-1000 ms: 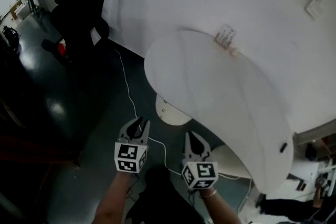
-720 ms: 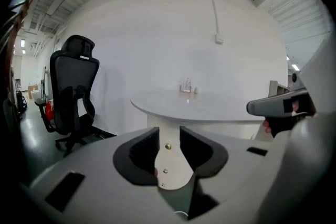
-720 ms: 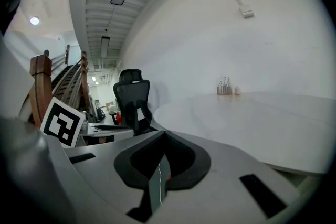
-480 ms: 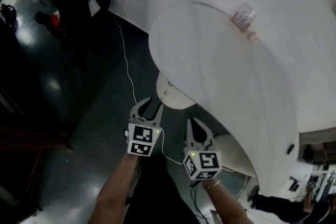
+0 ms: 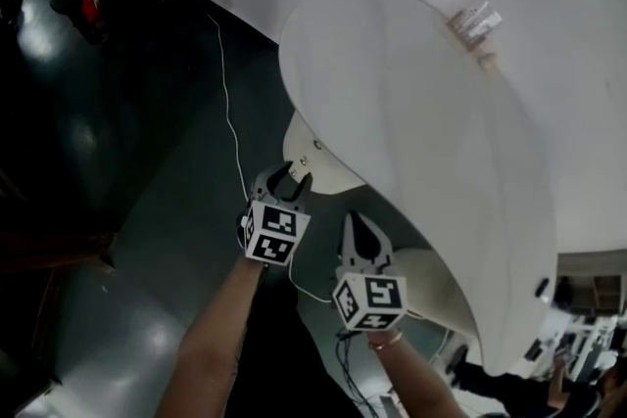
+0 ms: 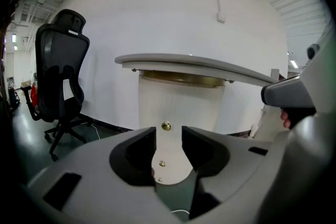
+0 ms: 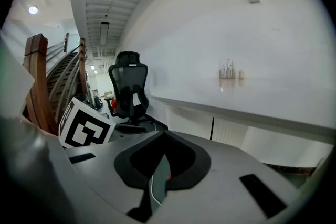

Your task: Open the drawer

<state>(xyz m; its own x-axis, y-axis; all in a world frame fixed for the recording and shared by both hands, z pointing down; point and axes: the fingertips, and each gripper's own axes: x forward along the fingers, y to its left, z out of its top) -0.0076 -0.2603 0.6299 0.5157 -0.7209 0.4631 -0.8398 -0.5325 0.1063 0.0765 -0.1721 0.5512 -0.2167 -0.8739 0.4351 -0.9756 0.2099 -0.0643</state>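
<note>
A cream drawer unit (image 5: 315,162) stands under the white curved desk top (image 5: 411,113). In the left gripper view its front (image 6: 178,99) carries a small brass knob (image 6: 166,126). My left gripper (image 5: 288,176) is open just short of that front. Its jaws have just been opening, with nothing between them. The knob shows through the gap of the left gripper (image 6: 168,135), still apart from it. My right gripper (image 5: 357,222) hangs lower and to the right, beside the unit. The right gripper (image 7: 164,138) is shut on nothing.
A black office chair (image 6: 60,76) stands left of the desk on the dark floor. A white cable (image 5: 231,113) runs across the floor towards me. A small clear holder (image 5: 476,17) sits at the desk's far edge by the white wall. Wooden stairs (image 7: 42,81) rise at the left.
Both grippers have come down and closer to the drawer unit. The left jaws have spread from nearly together to wide. The right jaws stayed together.
</note>
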